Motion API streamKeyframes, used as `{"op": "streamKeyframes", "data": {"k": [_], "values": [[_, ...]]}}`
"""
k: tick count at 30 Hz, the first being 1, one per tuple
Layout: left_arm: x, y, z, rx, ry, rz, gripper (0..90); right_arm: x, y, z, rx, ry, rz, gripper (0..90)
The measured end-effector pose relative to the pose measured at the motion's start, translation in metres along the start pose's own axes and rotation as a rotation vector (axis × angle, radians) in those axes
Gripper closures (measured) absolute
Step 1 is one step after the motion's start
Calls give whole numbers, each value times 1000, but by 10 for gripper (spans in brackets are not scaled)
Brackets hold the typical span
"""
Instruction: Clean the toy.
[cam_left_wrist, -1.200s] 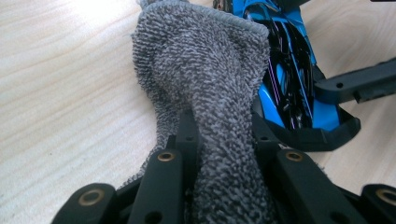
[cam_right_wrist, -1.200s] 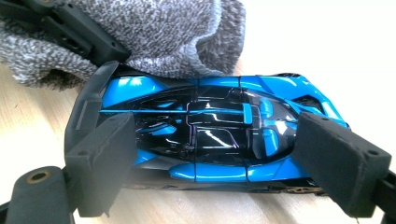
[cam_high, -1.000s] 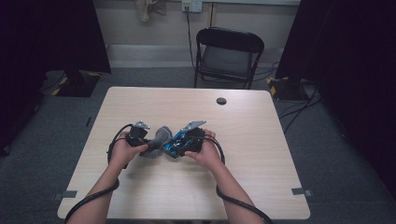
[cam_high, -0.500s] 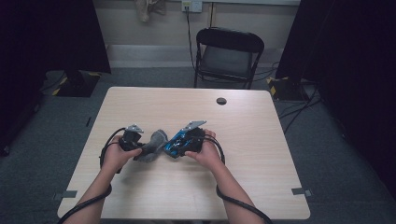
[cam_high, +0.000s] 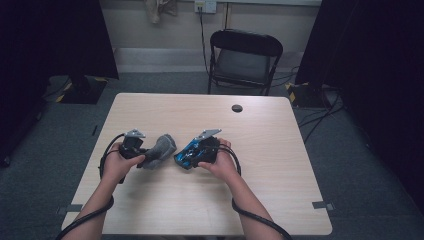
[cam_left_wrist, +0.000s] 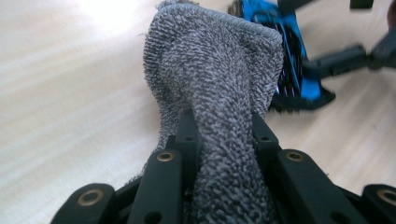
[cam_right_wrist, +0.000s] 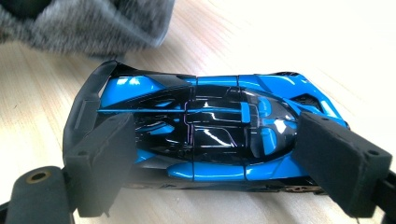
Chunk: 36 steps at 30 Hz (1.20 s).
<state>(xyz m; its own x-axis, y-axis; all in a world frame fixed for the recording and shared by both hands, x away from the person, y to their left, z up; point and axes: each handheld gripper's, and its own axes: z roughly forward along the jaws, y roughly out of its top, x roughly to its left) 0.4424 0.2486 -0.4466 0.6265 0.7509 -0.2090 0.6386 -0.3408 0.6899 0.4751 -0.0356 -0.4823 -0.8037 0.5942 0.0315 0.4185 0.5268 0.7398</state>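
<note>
The left gripper (cam_left_wrist: 224, 140) has its jaws clamped tight on a bunched grey sock (cam_left_wrist: 210, 79), whose open cuff stands away from the jaws toward the blue toy car (cam_left_wrist: 292, 60) beyond it. In the high view the left gripper (cam_high: 141, 152) has drawn a little away from the car over the last second, leftward and slightly upward, carrying the sock (cam_high: 159, 149) with it, so a strip of bare table (cam_high: 260, 195) now shows between the cuff and the car (cam_high: 189, 154), where the two were nearly touching before. The right gripper (cam_right_wrist: 215, 154) has not shifted: its two padded jaws press against nose and tail of the car (cam_right_wrist: 205, 133), which lies lengthwise between them on the tabletop, and the sock's fuzzy edge (cam_right_wrist: 84, 23) sits just past the car's rear wing. The right gripper (cam_high: 202, 150) holds the car near the middle of the table. Judging from this, the sock is being lifted and re-aimed rather than slid over the car; the car is not yet inside it. Farther off, a small dark round hole (cam_high: 237, 108) marks the table's far side, and a folding chair (cam_high: 244, 60) stands behind it.
</note>
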Motion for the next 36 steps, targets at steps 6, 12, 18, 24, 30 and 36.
{"op": "streamKeyframes", "data": {"k": [6, 12, 18, 24, 30, 36], "values": [[3, 19, 3, -53, 20, -19, 712, 0, 0, 0, -3, -3, -1, 129], [3, 30, 23, -54, 15, -27, 711, 0, -1, 0, -4, -2, -1, 129], [4, 37, 41, -51, 38, -27, 711, 0, 0, 0, -3, -2, -2, 129], [1, 47, 56, -53, 54, -1, 711, 0, 0, 0, 4, 0, -2, 130], [-1, 59, 72, -67, 54, 2, 711, -1, 0, 0, -1, 3, -2, 129], [-6, 67, 92, -62, 53, 18, 709, -1, 0, 0, -1, 4, -1, 129]]}}
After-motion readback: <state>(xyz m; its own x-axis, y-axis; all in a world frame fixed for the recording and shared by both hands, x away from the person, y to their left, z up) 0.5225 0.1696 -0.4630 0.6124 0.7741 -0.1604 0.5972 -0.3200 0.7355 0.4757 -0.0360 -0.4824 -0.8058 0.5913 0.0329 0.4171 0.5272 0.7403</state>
